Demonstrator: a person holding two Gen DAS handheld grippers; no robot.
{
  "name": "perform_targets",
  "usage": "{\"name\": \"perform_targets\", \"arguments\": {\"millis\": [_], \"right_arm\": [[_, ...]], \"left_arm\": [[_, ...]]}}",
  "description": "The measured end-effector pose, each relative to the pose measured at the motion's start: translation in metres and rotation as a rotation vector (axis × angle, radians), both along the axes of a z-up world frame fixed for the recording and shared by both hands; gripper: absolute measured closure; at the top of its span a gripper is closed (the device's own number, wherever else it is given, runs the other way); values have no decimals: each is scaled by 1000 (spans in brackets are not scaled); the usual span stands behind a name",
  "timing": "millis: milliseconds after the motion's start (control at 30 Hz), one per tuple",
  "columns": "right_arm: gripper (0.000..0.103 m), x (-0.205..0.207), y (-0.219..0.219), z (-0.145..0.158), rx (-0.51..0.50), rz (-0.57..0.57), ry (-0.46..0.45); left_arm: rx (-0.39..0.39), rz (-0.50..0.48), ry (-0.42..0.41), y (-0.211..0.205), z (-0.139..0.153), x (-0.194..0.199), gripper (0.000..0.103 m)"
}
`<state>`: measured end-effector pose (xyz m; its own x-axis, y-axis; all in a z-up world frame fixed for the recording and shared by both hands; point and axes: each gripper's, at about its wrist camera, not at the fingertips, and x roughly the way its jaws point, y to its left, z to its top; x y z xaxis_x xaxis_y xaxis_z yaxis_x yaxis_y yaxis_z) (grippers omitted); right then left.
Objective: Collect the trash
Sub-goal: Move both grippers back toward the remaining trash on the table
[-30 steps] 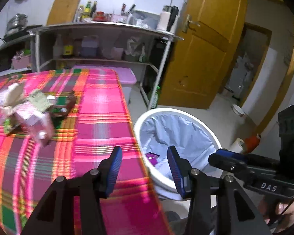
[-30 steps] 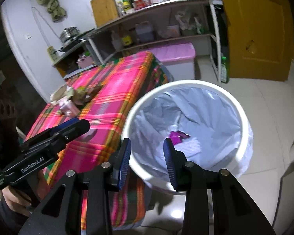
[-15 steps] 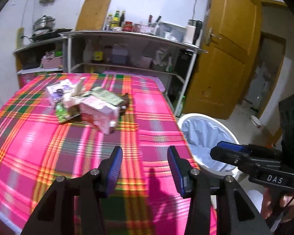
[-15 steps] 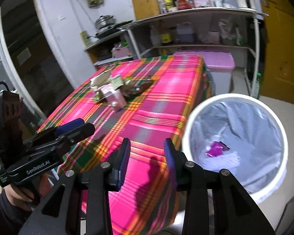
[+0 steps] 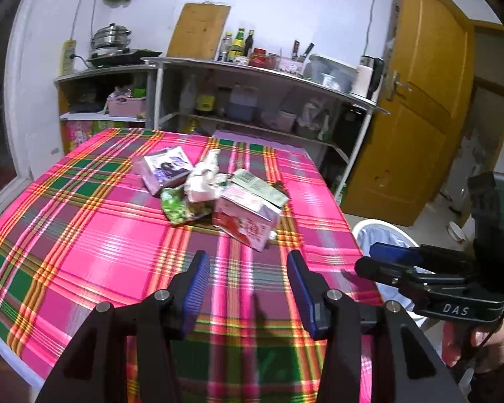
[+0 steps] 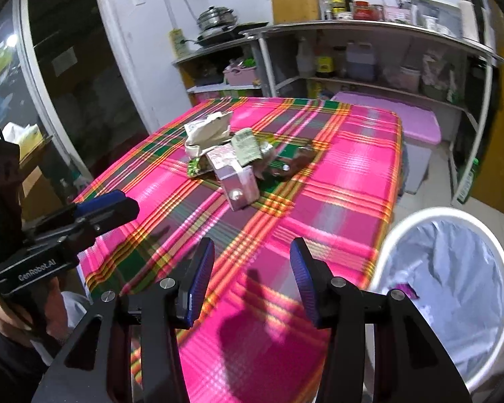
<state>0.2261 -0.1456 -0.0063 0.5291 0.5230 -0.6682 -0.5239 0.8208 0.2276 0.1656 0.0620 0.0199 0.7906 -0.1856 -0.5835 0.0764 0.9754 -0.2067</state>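
A trash pile lies mid-table on the pink plaid cloth (image 5: pixel 94 235): a pink carton (image 5: pixel 248 216), crumpled white paper (image 5: pixel 203 181), a green wrapper (image 5: pixel 178 208) and a purple packet (image 5: pixel 166 168). My left gripper (image 5: pixel 248 257) hangs open over the near cloth, short of the pile, with nothing between its fingers. In the right wrist view the pink carton (image 6: pixel 237 176) and the paper (image 6: pixel 211 131) lie ahead. My right gripper (image 6: pixel 252 245) has its jaws opening with nothing between them. The lined white bin (image 6: pixel 400 231) stands at the table's right, a purple scrap (image 6: pixel 405 290) inside.
Metal shelves (image 5: pixel 252 67) crowded with bottles, pots and tubs stand behind the table. A pink storage box (image 6: pixel 403 117) sits beyond the far corner, a yellow door (image 5: pixel 420 100) to the right. The other gripper and a hand show at each view's edge.
Both views have swung from the bin to the table, so the trash pile now lies ahead. The right gripper's jaws have widened. The left gripper's jaws stand as before.
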Motion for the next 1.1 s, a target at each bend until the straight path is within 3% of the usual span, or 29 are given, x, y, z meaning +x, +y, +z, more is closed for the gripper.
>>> {"name": "perform_targets", "arguments": {"millis": [133, 800, 900, 1100], "right_arm": [[42, 17, 17, -4, -1, 32, 4], [43, 85, 79, -31, -61, 111, 32], [64, 85, 81, -31, -47, 118, 33], [64, 75, 77, -27, -32, 119, 26]], "left_arm": [[-3, 20, 2, 14, 1, 9, 55], [-90, 24, 15, 54, -1, 74, 51], [-112, 19, 22, 56, -4, 85, 47], [-142, 17, 59, 54, -15, 111, 45]]}}
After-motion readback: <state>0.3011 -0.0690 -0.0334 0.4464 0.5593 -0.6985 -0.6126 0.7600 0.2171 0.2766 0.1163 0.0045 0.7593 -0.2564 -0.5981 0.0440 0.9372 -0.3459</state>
